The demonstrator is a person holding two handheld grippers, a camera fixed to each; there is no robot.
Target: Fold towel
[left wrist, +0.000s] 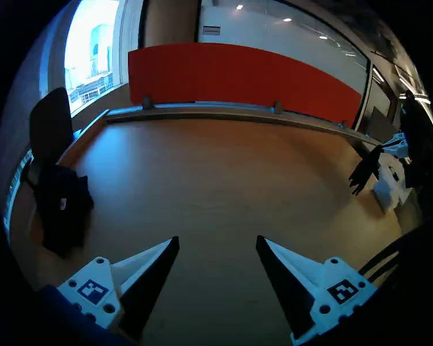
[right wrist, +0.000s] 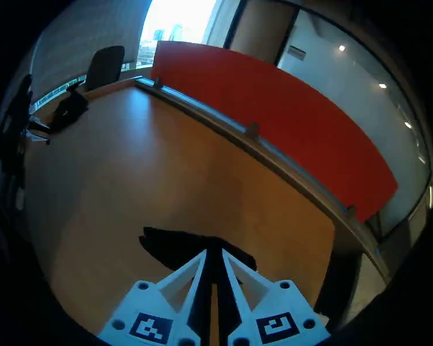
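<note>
The dark towel (right wrist: pixel 164 245) is pinched by the right gripper (right wrist: pixel 214 254), fingers nearly closed on it, above the surface (right wrist: pixel 130 173). The left gripper (left wrist: pixel 217 237) is held wide and empty. The opening grasp is judged in hand; a free corner must next be taken.

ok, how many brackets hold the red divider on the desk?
3, along the foot of the red divider: window-end bracket, middle bracket, far-end bracket. More may hide past its ends.
</note>
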